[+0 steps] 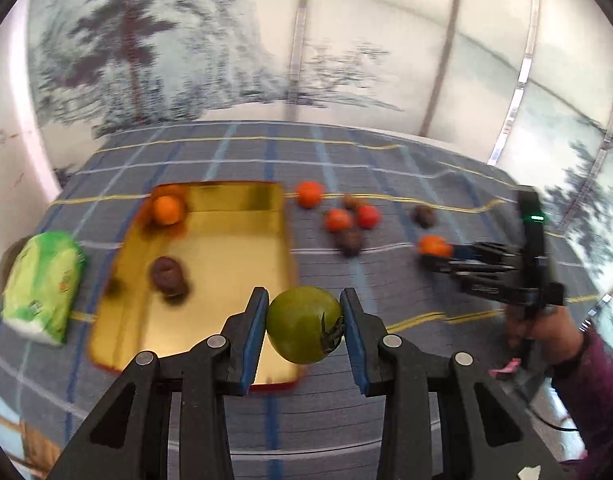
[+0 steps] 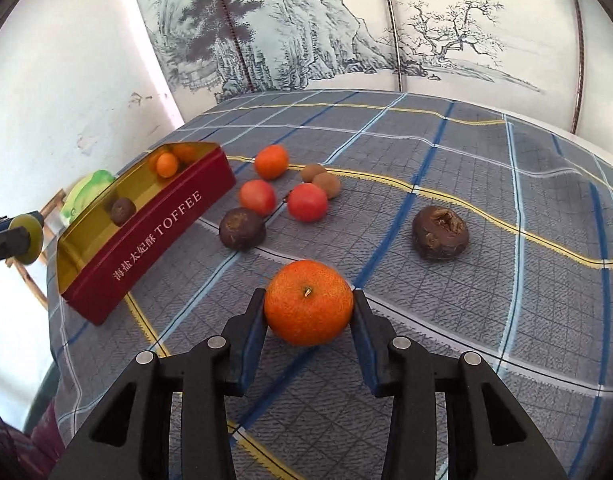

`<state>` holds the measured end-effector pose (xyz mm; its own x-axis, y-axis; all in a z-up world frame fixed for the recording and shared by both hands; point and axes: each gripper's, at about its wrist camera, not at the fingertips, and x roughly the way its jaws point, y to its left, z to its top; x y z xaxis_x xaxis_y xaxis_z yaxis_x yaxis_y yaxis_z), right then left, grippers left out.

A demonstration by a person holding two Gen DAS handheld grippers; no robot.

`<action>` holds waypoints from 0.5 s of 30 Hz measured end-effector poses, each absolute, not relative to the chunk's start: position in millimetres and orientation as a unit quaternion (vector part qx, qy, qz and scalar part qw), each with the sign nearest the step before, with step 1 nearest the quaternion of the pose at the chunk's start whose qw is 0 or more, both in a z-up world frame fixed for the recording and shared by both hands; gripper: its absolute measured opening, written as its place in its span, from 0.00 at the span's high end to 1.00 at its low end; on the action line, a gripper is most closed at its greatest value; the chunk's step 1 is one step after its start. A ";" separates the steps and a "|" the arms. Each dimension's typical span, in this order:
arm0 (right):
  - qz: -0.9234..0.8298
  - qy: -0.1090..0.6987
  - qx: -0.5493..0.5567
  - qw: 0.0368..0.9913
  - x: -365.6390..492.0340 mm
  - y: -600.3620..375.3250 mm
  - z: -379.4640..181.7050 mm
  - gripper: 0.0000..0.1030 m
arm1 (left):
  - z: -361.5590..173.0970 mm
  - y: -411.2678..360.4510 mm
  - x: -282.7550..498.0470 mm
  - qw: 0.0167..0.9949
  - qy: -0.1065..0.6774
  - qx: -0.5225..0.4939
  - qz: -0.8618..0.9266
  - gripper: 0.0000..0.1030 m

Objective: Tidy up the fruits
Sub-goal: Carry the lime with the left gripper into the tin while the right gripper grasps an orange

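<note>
My left gripper (image 1: 303, 320) is pinching a green tomato (image 1: 304, 324) between its two blue pads; the fruit is held in the air above the near right part of the gold tin (image 1: 226, 248), with its dark stem turned to the right pad. My right gripper (image 2: 309, 312) is closed on an orange mandarin (image 2: 309, 303), stem upward, and it seems to be just over the checked tablecloth (image 2: 466, 320), though I cannot tell if the fruit touches the cloth. The tin is red outside with the word TOFFEE on its long side, and it stands at the left part of the table. Inside the tin there is a small orange fruit (image 1: 168, 210) in the far left corner and a dark brown fruit (image 1: 168, 274) nearer to me. On the cloth, right of the tin, a group of fruits lies close together: another mandarin (image 2: 271, 161), two red tomatoes (image 2: 257, 197) (image 2: 307, 202), two brownish kiwis (image 2: 326, 185) touching each other, and a dark brown fruit (image 2: 241, 228). One more dark wrinkled fruit (image 2: 440, 233) lies well apart at the right. A green and white packet (image 1: 42, 286) lies just beside the left side of the tin.
</note>
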<state>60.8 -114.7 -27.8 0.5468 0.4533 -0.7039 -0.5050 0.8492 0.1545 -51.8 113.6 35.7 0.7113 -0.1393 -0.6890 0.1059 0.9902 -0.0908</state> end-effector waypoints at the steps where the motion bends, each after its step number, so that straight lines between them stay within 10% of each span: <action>1: 0.269 0.389 -0.042 0.880 59.7 -111.6 -27.5 0.59 | 32.4 121.9 -51.2 0.925 0.375 -0.022 -0.054 0.68; 15: 0.243 0.404 -0.039 0.881 59.1 -112.0 -31.4 0.59 | -8.4 160.2 -40.7 0.930 0.367 0.016 0.025 0.68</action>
